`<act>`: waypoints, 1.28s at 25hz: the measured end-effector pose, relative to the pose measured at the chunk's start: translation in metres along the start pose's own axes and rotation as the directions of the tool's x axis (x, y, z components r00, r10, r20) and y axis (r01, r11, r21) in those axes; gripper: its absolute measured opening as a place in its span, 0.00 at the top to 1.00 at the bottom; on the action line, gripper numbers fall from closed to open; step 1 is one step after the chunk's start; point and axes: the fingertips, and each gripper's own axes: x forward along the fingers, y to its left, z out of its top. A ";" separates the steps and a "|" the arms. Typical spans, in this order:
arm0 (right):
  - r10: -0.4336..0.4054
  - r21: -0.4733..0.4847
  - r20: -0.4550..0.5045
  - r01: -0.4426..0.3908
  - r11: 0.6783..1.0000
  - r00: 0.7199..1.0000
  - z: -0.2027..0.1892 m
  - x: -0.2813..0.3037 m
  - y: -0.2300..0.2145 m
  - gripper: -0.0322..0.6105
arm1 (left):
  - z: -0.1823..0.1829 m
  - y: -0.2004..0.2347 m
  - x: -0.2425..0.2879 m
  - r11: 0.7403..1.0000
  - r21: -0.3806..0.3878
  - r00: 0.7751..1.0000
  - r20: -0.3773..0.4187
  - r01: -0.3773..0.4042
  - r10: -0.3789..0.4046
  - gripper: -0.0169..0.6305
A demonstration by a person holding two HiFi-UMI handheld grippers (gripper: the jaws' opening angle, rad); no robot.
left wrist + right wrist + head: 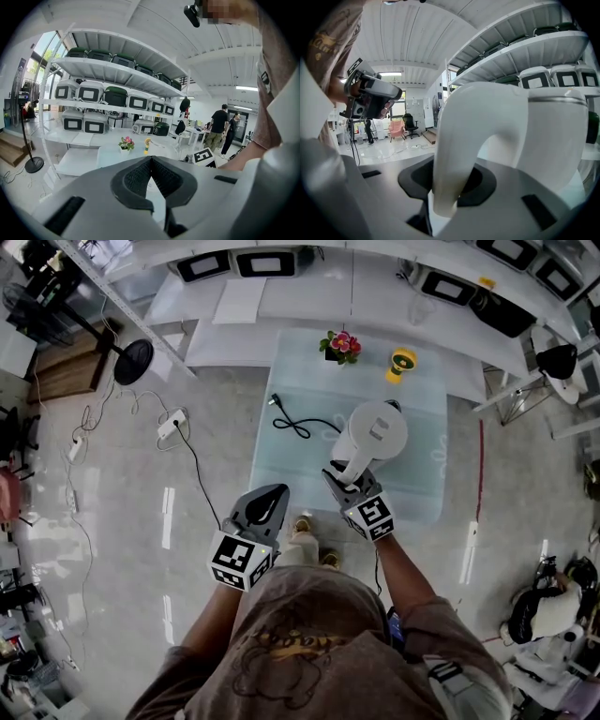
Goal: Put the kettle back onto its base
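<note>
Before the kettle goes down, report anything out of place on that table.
The black cord lies looped on the table, its plug loose, in no socket. The kettle is gripped by its handle in the right claw. Nothing spilled or tipped.

kettle (372, 437) over table (281, 474), cable (298, 420) to its left, flowers (340, 346) behind

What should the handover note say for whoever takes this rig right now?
Left gripper: shut, empty, near the table's front edge.
Right gripper: shut on the kettle by its handle.
Kettle is over the glass table. The black cord runs toward it, and the base is not visible.
Done: kettle gripped and over the table.
Left: find the base, seat the kettle on it, release.
</note>
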 end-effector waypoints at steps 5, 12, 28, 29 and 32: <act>0.003 -0.022 -0.008 -0.003 1.000 1.000 -0.006 0.004 0.006 0.79 | -0.004 0.003 -0.002 1.000 -0.015 1.000 -0.001 -0.007 0.007 0.94; -0.029 -0.038 -0.035 0.027 0.999 0.999 -0.020 0.002 0.012 0.78 | -0.008 -0.003 -0.007 1.000 -0.020 1.000 0.007 -0.002 0.002 0.94; -0.151 0.041 -0.083 0.155 0.987 0.985 -0.017 -0.067 -0.001 0.61 | 0.001 -0.024 -0.013 0.999 -0.021 0.999 0.035 0.034 -0.033 0.94; -0.161 0.045 -0.074 0.164 0.985 0.984 -0.011 -0.076 -0.003 0.60 | 0.003 -0.027 -0.012 0.999 -0.021 0.998 0.039 0.040 -0.039 0.94; -0.195 0.032 -0.047 0.196 0.980 0.980 0.010 -0.105 -0.009 0.60 | 0.012 -0.037 -0.009 0.998 -0.014 0.997 0.049 0.064 -0.063 0.94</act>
